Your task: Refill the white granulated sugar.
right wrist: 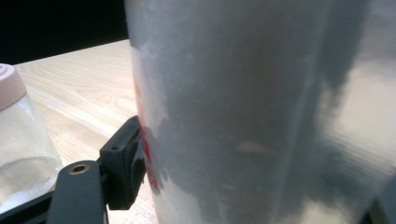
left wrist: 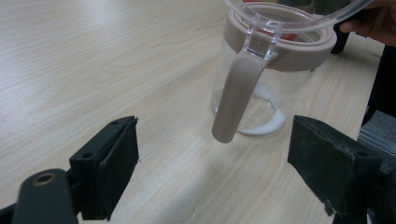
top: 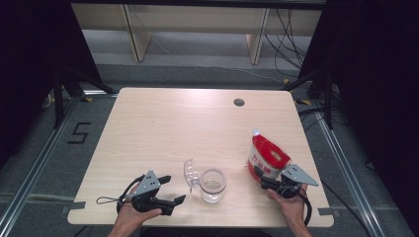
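Observation:
A clear glass jar (top: 213, 185) stands near the table's front edge, its hinged lid (top: 190, 173) flipped open to the left. In the left gripper view the jar (left wrist: 266, 79) has a beige collar, a hanging beige clasp (left wrist: 236, 95) and a thin white layer at its bottom. My left gripper (top: 174, 189) lies open just left of the jar, its jaws (left wrist: 219, 158) wide apart and short of the clasp. A red and white spouted pouch (top: 267, 157) stands upright to the right. My right gripper (top: 262, 178) is shut on its lower part; the pouch (right wrist: 261, 116) sits between the jaws.
The wooden table (top: 163, 128) has a round grommet hole (top: 239, 102) at the back right. A black cable loop (top: 106, 200) trails off the left gripper near the front left corner. The jar (right wrist: 18, 135) stands a short way left of the pouch.

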Available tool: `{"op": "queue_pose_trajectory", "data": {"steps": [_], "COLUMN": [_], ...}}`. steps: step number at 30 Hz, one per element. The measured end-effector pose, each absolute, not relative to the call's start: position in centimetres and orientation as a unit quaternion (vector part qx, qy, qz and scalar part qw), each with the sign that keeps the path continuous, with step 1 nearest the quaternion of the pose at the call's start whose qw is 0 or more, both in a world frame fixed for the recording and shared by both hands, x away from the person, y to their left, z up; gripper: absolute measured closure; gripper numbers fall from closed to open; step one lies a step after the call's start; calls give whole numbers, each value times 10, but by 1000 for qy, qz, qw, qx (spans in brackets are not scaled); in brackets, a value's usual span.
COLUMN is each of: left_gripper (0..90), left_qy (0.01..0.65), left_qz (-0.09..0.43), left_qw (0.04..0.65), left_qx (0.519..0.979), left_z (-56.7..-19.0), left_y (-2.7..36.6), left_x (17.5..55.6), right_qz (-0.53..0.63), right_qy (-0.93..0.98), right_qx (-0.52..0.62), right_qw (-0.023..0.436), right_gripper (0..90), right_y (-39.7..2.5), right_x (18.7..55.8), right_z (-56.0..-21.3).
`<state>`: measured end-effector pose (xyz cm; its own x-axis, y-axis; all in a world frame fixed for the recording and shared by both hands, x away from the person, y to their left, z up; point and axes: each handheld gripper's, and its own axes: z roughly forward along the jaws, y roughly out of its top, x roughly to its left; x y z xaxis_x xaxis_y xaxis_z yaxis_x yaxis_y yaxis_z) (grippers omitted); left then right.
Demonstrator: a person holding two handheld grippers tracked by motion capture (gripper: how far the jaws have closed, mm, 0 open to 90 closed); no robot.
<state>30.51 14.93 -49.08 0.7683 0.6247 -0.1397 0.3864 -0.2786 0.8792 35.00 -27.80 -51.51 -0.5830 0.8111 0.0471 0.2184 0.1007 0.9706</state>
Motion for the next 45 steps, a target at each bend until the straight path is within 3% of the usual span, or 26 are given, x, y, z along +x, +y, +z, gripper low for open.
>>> {"op": "queue_pose_trajectory", "data": {"steps": [3, 15, 19, 45], "left_gripper": [158, 158, 158, 158], "left_qy": [320, 319, 319, 310], "left_qz": [116, 117, 116, 120], "left_qw": [509, 506, 512, 508], "left_qx": [791, 793, 789, 794], "left_z": [-491, -491, -491, -491], "left_y": [149, 150, 148, 149], "left_x": [305, 306, 305, 306], "right_qz": [560, 565, 572, 566], "right_qy": [672, 686, 682, 676], "right_qx": [390, 364, 366, 372], "right_qw": [287, 279, 272, 289], "right_gripper": [303, 356, 416, 455], "right_y": [-275, -275, -274, -272], "right_x": [350, 354, 352, 350], "right_z": [-516, -516, -515, -514]}}
